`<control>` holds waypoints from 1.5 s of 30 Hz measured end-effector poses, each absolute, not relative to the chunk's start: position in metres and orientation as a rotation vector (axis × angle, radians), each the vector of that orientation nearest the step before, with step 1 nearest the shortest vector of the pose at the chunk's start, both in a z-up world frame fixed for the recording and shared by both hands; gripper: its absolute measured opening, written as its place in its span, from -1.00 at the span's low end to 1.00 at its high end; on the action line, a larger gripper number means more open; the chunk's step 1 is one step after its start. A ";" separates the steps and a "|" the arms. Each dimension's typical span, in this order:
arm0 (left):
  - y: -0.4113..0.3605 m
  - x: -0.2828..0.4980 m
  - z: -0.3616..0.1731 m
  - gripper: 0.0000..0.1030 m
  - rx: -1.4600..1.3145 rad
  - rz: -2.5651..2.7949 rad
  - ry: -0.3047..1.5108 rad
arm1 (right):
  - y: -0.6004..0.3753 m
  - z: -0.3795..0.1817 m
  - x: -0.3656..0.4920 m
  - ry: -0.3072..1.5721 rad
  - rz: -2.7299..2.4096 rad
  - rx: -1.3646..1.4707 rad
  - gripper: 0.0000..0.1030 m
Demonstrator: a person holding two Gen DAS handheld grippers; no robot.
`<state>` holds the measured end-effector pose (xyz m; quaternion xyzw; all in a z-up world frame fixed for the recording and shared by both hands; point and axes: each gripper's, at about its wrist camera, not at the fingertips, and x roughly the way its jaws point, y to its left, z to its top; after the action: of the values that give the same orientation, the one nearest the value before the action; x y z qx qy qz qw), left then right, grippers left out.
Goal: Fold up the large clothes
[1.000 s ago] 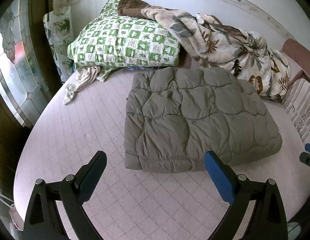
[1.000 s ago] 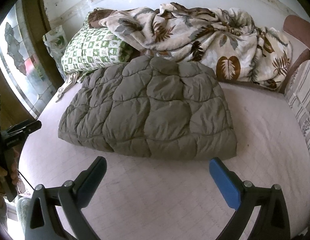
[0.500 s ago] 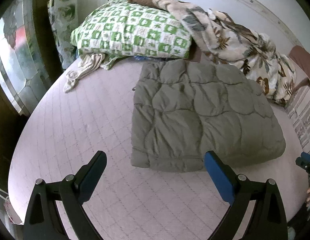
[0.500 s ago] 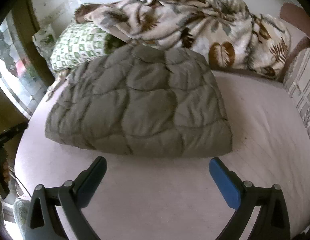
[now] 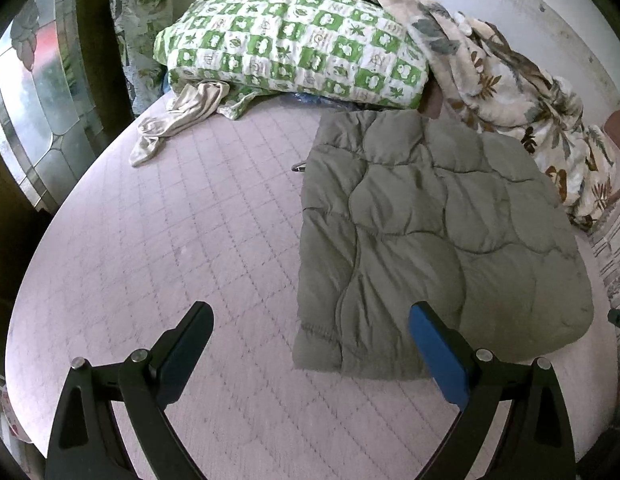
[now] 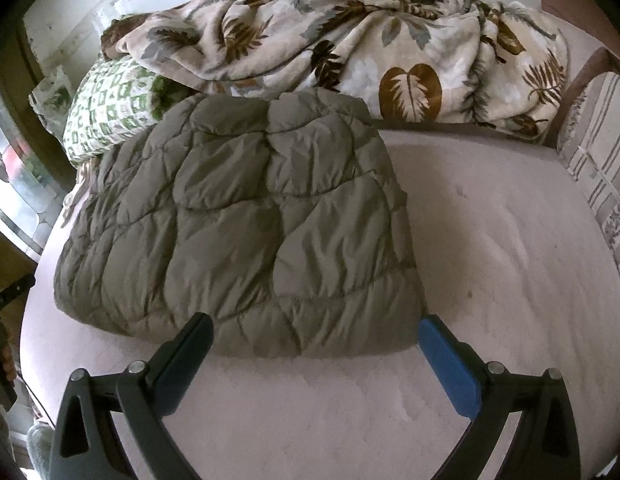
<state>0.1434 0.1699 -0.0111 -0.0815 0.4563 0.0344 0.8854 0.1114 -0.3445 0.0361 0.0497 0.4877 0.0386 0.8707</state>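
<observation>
An olive-grey quilted garment [image 5: 434,248] lies folded into a thick rectangle on the pink mattress [image 5: 181,248]. In the right wrist view the same folded garment [image 6: 253,232] fills the middle of the bed. My left gripper [image 5: 310,324] is open and empty, hovering over the mattress at the garment's near left corner. My right gripper [image 6: 316,340] is open and empty too, just in front of the garment's near folded edge, its fingertips close to the fabric.
A green-and-white checked pillow [image 5: 293,44] and a leaf-print blanket [image 6: 350,44] are heaped along the wall. A beige cloth [image 5: 177,116] lies by the pillow. A patterned glass window [image 5: 33,92] is at left, a striped cushion [image 6: 598,176] at right.
Both grippers have moved closer and lower toward the garment's near edge. The left view has shifted left, so the garment sits further right. The jaws stayed open.
</observation>
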 end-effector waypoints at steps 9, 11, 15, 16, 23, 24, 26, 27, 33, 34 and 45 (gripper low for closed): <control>0.158 0.175 -0.025 0.91 -0.136 0.066 0.965 | -0.352 0.026 0.150 1.049 0.071 0.088 1.00; 0.156 0.180 -0.026 0.91 -0.125 0.062 0.969 | -0.354 0.027 0.159 1.050 0.069 0.083 1.00; 0.153 0.189 -0.027 0.91 -0.104 0.057 0.969 | -0.357 0.026 0.171 1.057 0.070 0.073 1.00; 0.152 0.191 -0.027 0.91 -0.100 0.056 0.970 | -0.359 0.025 0.175 1.060 0.071 0.072 1.00; 0.154 0.209 -0.024 0.91 -0.113 0.035 0.979 | -0.370 0.016 0.194 1.081 0.080 0.092 1.00; 0.154 0.211 -0.024 0.91 -0.113 0.028 0.981 | -0.371 0.015 0.197 1.085 0.081 0.092 1.00; 0.153 0.217 -0.025 0.91 -0.114 0.020 0.982 | -0.374 0.012 0.202 1.092 0.077 0.091 1.00; 0.154 0.220 -0.026 0.91 -0.117 0.019 0.984 | -0.375 0.010 0.204 1.096 0.078 0.095 1.00; 0.152 0.238 -0.046 0.91 -0.117 0.014 1.019 | -0.386 -0.009 0.225 1.147 0.156 0.238 1.00; 0.153 0.241 -0.050 0.91 -0.116 0.016 1.027 | -0.387 -0.013 0.229 1.159 0.155 0.249 1.00; 0.160 0.272 -0.090 1.00 -0.127 -0.069 1.178 | -0.401 -0.064 0.263 1.303 0.204 0.336 1.00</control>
<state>0.2716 0.1603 -0.0905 -0.0600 0.5549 -0.0323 0.8292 0.2626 -0.4006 -0.0639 0.1556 0.6023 0.0942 0.7773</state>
